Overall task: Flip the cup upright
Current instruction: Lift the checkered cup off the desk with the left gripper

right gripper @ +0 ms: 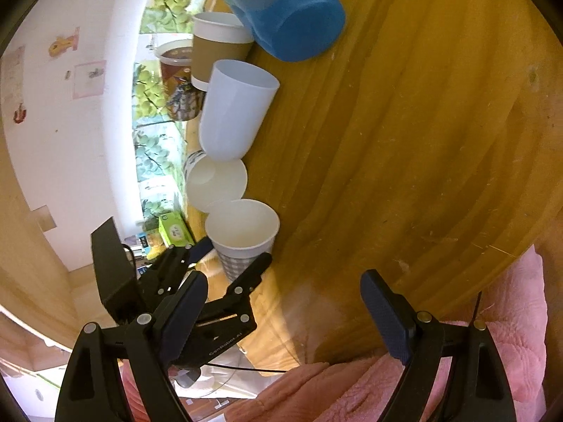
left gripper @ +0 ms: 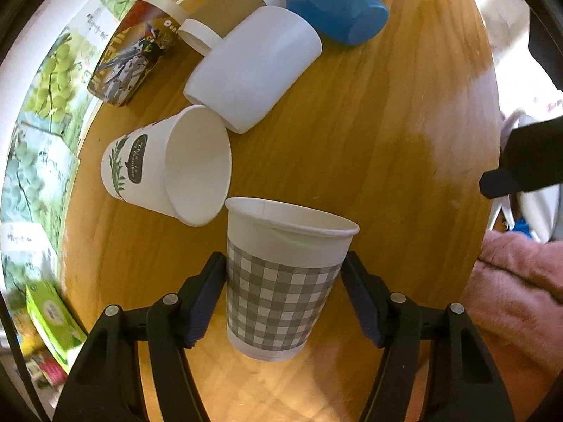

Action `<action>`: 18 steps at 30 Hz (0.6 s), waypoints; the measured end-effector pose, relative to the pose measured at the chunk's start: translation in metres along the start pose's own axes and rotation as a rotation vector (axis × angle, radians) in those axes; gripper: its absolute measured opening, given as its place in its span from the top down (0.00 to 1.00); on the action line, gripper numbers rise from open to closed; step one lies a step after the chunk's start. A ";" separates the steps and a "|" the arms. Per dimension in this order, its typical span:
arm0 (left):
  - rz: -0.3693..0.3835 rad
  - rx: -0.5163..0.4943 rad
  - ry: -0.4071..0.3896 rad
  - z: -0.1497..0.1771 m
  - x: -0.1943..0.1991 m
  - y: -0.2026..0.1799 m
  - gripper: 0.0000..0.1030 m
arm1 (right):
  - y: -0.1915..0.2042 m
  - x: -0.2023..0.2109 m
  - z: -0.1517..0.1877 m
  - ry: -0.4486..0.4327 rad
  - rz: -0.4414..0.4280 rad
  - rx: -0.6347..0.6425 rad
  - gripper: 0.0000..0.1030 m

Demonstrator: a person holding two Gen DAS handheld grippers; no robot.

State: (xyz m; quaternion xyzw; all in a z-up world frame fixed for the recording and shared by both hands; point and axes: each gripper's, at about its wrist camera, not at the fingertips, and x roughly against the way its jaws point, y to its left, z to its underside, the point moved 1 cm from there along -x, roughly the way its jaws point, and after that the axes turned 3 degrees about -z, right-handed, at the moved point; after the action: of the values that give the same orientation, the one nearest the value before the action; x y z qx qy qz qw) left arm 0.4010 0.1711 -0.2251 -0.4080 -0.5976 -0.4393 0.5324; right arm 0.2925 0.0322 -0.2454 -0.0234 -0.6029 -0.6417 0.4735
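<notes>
- While the left gripper (left gripper: 283, 277) clamps its two dark pads on the grey-and-white checked paper cup (left gripper: 281, 281), that cup stands mouth-up, near the front edge of the round wooden table (left gripper: 387, 140).
- Just beyond it, a white paper cup with a green leaf print (left gripper: 165, 165) lies on its side, rim almost touching the checked cup.
- Farther back lie a plain white plastic cup (left gripper: 253, 66) and a blue plastic cup (left gripper: 334, 3).
- Spread wide with nothing between its fingers, the right gripper (right gripper: 285, 313) hangs over the table edge.

The left tool (right gripper: 232, 263) carries the print "GenRobot.AI" on its body; the cups' lettering is too small to read.
</notes>
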 end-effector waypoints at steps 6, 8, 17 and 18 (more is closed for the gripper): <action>0.087 0.157 0.004 0.006 0.007 -0.008 0.32 | 0.006 0.010 0.003 -0.028 0.000 0.056 0.13; 0.111 0.219 0.000 0.008 0.009 -0.010 0.32 | 0.008 0.013 0.004 -0.034 0.006 0.077 0.14; 0.161 0.434 -0.027 0.016 0.014 -0.031 0.32 | 0.014 0.029 0.003 -0.040 0.012 0.138 0.14; 0.170 0.457 -0.026 0.017 0.015 -0.033 0.32 | 0.013 0.032 0.003 -0.040 0.009 0.146 0.14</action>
State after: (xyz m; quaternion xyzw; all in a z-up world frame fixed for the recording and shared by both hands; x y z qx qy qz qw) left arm 0.3630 0.1785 -0.2144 -0.3315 -0.6517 -0.2409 0.6383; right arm 0.2816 0.0190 -0.2156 -0.0043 -0.6572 -0.5934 0.4647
